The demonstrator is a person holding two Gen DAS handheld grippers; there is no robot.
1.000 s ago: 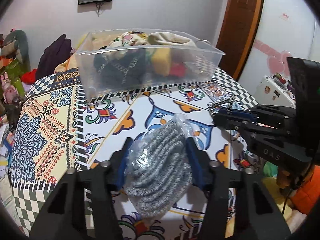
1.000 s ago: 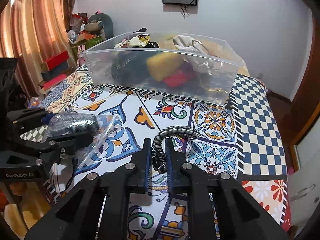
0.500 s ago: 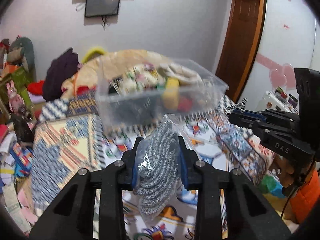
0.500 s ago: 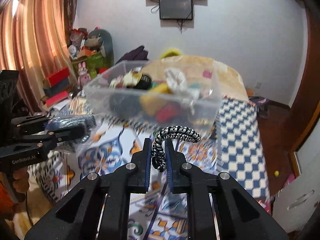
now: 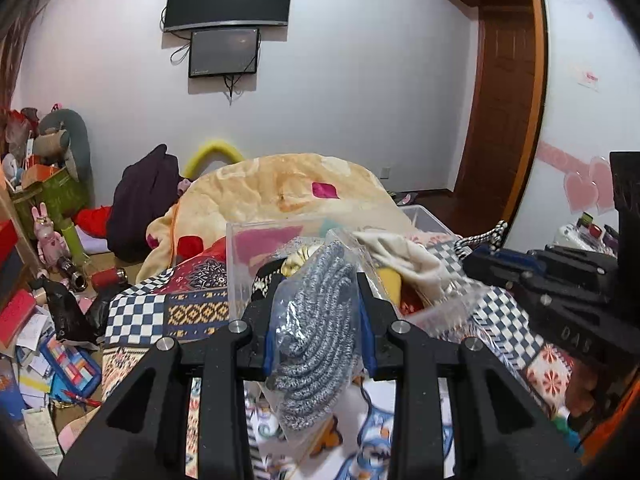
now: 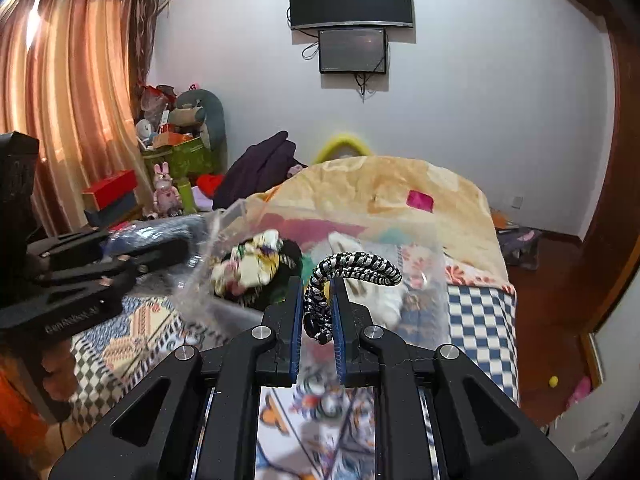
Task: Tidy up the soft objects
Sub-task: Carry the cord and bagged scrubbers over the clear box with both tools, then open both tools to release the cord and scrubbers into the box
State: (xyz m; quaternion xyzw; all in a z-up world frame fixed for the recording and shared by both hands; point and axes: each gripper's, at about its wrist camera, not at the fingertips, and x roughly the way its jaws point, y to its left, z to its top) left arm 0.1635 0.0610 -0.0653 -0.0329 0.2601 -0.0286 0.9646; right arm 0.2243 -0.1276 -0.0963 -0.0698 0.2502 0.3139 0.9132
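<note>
My left gripper [image 5: 317, 320] is shut on a clear bag of grey knitted fabric [image 5: 316, 336] and holds it raised in front of the clear plastic bin [image 5: 240, 264]. My right gripper [image 6: 316, 312] is shut on a black-and-white braided cord [image 6: 352, 272], held up just before the same bin [image 6: 224, 248]. The bin holds several soft items: a floral cloth [image 6: 248, 264], a cream cloth [image 5: 400, 252], yellow and red pieces. The right gripper with the cord end [image 5: 492, 236] shows at the right of the left wrist view; the left gripper [image 6: 120, 256] shows at the left of the right wrist view.
The bin stands on a bed with a patterned tile-print cover [image 5: 176, 312]. A cream blanket [image 5: 288, 188] is heaped behind the bin. Toys, boxes and clutter [image 5: 44, 240] lie on the floor to the left. A wooden door [image 5: 504, 120] is at the right.
Both grippers have risen from the bed cover and moved forward to the bin, each still holding its item. The left jaws closed tighter on the bag.
</note>
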